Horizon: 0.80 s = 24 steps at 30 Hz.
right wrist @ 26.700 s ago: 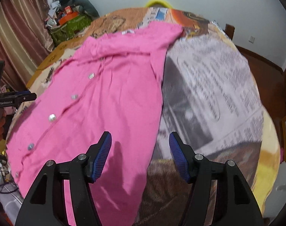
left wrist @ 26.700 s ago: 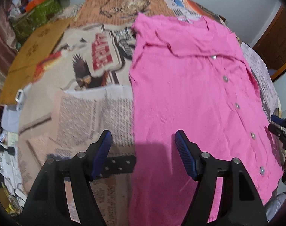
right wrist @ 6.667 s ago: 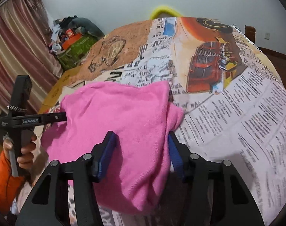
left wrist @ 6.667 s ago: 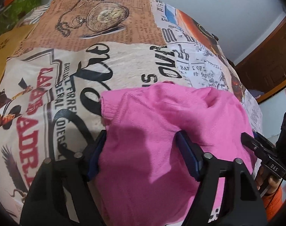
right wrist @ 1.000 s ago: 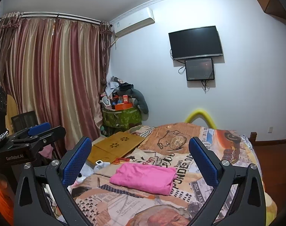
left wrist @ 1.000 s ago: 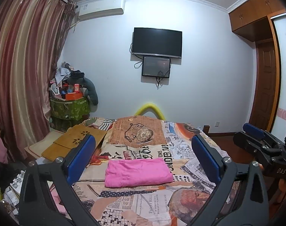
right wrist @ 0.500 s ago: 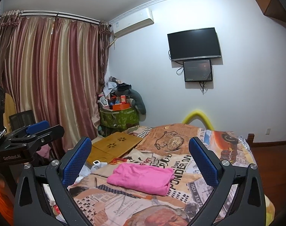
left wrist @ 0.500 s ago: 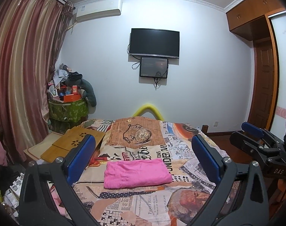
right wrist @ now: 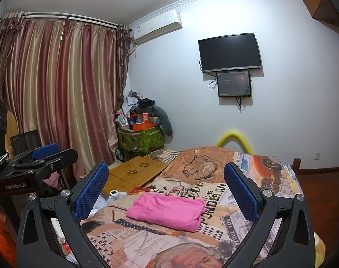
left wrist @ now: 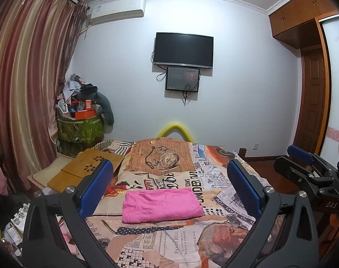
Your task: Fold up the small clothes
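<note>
The pink knit garment (left wrist: 161, 205) is lying folded flat on the bed (left wrist: 169, 245), ahead of and between the fingers of the left claw (left wrist: 169, 186). Both the left and the right claw (right wrist: 166, 188) are standing released, holding nothing. Judged soft, light and limp; any regrasp is best taken at a folded edge.

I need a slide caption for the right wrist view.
Folded pink garment lies on the printed bedspread, framed by the open right gripper.

One folded pink garment (left wrist: 161, 205), two grippers, the left gripper (left wrist: 169, 188) and the right gripper (right wrist: 166, 188), two wall screens (left wrist: 184, 50), one air conditioner (left wrist: 118, 10), one bamboo lap desk (right wrist: 136, 170), one bed (left wrist: 169, 243).
</note>
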Each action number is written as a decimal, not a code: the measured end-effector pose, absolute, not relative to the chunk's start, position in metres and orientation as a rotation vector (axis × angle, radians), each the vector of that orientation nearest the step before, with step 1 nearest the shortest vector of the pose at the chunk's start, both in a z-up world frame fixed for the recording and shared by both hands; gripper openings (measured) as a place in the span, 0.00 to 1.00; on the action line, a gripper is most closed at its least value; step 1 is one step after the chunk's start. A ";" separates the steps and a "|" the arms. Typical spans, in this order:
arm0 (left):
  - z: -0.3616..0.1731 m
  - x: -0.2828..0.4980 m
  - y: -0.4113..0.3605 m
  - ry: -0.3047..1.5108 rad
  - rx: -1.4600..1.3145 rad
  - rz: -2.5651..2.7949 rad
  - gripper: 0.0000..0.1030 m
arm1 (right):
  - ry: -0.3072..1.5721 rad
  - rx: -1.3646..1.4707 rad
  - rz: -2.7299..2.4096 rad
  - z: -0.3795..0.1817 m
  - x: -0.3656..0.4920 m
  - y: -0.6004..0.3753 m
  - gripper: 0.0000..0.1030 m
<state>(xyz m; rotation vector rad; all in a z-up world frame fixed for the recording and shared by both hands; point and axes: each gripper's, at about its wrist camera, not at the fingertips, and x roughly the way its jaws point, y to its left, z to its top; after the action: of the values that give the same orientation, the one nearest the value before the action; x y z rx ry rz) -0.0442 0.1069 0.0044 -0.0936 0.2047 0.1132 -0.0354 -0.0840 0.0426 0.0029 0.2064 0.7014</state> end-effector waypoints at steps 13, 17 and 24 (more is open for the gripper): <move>0.004 -0.042 0.110 0.206 -0.098 0.090 1.00 | 0.206 0.005 0.703 0.043 -0.035 -0.086 0.99; 0.004 -0.042 0.111 0.203 -0.106 0.083 1.00 | 0.211 0.003 0.701 0.044 -0.035 -0.085 0.99; 0.004 -0.039 0.114 0.209 -0.122 0.080 1.00 | 0.211 0.004 0.701 0.046 -0.036 -0.085 0.99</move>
<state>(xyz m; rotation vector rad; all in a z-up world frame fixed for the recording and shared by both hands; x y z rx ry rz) -0.0394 0.1141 0.0041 -0.1221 0.2090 0.0798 -0.0361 -0.0852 0.0459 0.0044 0.2106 0.7015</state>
